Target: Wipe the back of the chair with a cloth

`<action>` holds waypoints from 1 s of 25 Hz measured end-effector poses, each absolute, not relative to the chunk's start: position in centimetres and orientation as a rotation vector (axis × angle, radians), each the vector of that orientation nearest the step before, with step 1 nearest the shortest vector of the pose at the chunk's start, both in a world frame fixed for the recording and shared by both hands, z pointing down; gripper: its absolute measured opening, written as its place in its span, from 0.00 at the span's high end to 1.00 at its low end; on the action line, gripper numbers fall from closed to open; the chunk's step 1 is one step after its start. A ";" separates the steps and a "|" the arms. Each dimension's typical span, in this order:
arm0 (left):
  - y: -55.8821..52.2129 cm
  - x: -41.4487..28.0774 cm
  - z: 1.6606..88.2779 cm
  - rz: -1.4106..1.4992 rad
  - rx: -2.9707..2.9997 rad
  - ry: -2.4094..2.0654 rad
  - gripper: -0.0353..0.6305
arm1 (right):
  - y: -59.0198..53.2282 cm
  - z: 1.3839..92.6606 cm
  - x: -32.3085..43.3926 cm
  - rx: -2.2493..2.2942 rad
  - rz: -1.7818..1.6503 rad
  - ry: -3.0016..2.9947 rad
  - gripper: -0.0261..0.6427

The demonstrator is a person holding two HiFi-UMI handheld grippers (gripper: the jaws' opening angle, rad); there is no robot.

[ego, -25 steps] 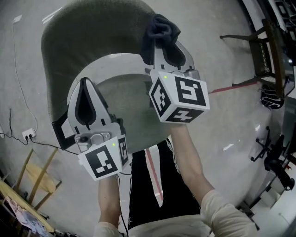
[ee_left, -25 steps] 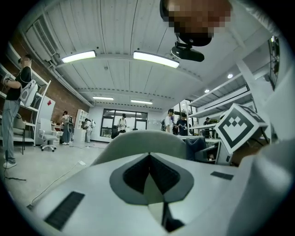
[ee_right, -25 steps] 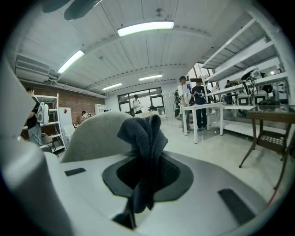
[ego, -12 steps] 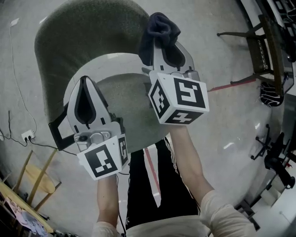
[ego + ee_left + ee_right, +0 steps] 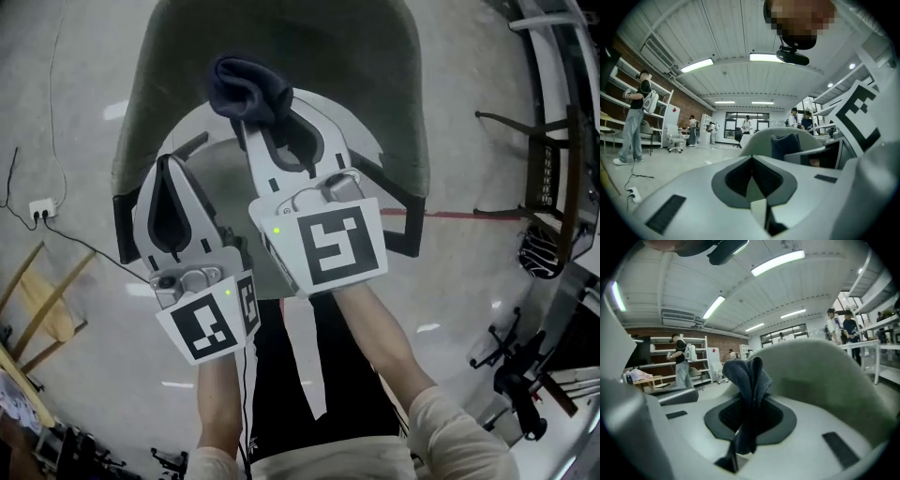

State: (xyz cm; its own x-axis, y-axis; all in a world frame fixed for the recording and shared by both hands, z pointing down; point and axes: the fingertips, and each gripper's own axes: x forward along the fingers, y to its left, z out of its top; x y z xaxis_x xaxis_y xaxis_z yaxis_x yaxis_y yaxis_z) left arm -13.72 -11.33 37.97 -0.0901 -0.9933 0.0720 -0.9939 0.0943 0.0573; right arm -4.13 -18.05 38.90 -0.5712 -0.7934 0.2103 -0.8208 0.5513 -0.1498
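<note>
As the right claw (image 5: pixel 253 122) clamped a bunched dark cloth (image 5: pixel 246 86) between its jaws, the olive chair back (image 5: pixel 281 37) curved just beyond its tip; whether cloth and padding touched could not be told. The left claw (image 5: pixel 172 169), clenched on nothing, hung beside it and farther from the chair. A clean wipe likely called for pressing the loose wad ahead of the jaws against the padding and sweeping along the curve, hard tips kept off the fabric.
</note>
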 end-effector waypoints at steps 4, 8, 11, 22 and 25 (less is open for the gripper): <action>-8.9 -17.8 39.6 0.041 1.937 -2.337 0.92 | -16.2 41.2 -10.9 1.147 0.359 -2.751 0.87; -6.3 -20.0 40.2 0.064 1.843 -2.417 0.92 | -14.5 43.7 -15.2 0.958 0.378 -2.808 0.87; -4.1 -21.1 40.6 0.067 1.760 -2.473 0.92 | -12.8 45.3 -17.4 0.833 0.380 -2.840 0.87; -2.5 -22.1 41.4 0.043 1.677 -2.516 0.92 | -11.1 46.7 -20.2 0.680 0.327 -2.853 0.87; -2.7 -22.3 41.4 0.041 1.675 -2.516 0.92 | -12.0 46.8 -20.3 0.713 0.351 -2.858 0.87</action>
State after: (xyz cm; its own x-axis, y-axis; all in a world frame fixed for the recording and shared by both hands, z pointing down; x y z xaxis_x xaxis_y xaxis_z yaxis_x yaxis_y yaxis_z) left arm -22.34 -2.71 41.40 -0.3813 -0.9175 0.1134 -0.9207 0.3879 0.0430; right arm -20.28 -12.01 46.81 -0.8700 -0.4388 0.2248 -0.4802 0.8575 -0.1846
